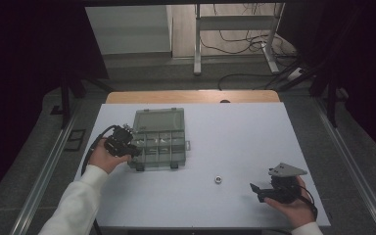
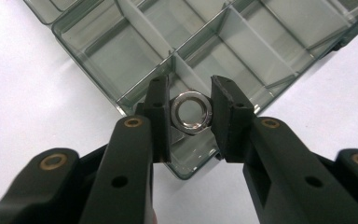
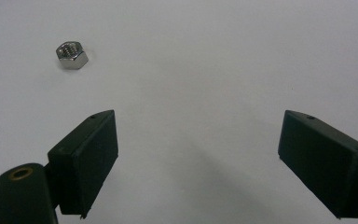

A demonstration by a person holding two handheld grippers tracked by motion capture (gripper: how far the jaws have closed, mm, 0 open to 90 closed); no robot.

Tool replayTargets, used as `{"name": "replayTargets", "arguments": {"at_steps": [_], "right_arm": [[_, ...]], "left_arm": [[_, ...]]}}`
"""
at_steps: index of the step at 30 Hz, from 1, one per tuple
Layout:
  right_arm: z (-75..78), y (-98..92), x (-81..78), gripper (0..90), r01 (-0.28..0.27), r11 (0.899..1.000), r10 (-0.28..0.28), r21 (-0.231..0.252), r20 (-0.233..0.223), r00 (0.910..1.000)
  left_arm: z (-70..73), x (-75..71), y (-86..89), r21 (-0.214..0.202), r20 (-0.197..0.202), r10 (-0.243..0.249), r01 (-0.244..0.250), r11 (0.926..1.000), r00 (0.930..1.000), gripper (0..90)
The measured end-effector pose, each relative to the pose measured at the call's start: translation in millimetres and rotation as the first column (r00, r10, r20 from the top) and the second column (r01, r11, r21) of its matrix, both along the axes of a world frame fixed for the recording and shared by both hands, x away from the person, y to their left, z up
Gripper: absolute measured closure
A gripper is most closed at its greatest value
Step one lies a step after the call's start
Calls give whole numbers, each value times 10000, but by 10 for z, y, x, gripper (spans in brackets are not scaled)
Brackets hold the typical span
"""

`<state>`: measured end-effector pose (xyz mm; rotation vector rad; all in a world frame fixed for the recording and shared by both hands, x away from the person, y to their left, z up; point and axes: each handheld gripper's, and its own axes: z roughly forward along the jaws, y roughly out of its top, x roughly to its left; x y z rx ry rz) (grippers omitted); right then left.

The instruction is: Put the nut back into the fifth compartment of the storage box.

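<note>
The left tool grips a shiny nut between its two pads, jaws closed on its sides, the hole facing the camera in the left gripper view. It hangs over the near corner of a clear compartment box, just above a divider where two cells meet; whether the nut touches the plastic cannot be told. In the high view the left tool sits at the left edge of the box, left of centre in the frame, with the box lid open and lying flat behind the tray. The right tool rests low at the lower right of that view, held in a hand, its jaws spread wide with nothing between them. A second nut lies loose on the white worktop, between the box and the right tool and apart from both; in the right gripper view this nut shows at the upper left, well beyond the open jaws of the right tool. Behind the worktop stand a metal frame and loose cables on the floor.
</note>
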<state>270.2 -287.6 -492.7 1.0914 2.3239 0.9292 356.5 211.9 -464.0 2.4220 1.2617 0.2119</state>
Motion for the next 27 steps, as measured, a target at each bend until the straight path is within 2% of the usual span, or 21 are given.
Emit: {"name": "replayTargets", "arguments": {"at_steps": [10, 13, 15, 17, 19, 21, 23, 27], "right_arm": [[-1, -2, -1, 122, -23, 10000, 23, -18, 7, 10000], [-4, -1, -1, 122, -9, 10000, 9, 2, 2, 10000], [-6, -3, 1, 122, -9, 10000, 9, -8, -1, 10000], [-4, -1, -1, 122, -7, 10000, 7, 2, -1, 10000], [-3, -1, -2, 122, -18, 10000, 18, -24, -5, 10000], [-2, 1, -4, 122, -20, 10000, 20, -27, 3, 10000], [-1, 3, -4, 122, -28, 10000, 28, -33, 3, 10000], [-3, 13, -2, 122, -28, 10000, 28, -26, -3, 10000]], "left_arm": [[-82, 53, -3, 227, -79, 176, -174, 9996, 9998, 697], [-92, 53, -3, 234, 25, 154, -155, 9996, 9999, 689], [-85, 40, -11, 242, 246, 253, -259, 9994, 9994, 607], [-61, 21, -27, 331, 416, 368, -382, 9987, 9985, 431], [-28, -7, -47, 363, 688, 464, -490, 9981, 9966, 303], [27, -53, -83, 178, 992, 469, -489, 9986, 9940, 224], [68, -100, -140, 40, 1200, 343, -350, 9994, 9922, 193], [110, -182, -294, -144, 1342, -151, 172, 9997, 9908, 185]]}}
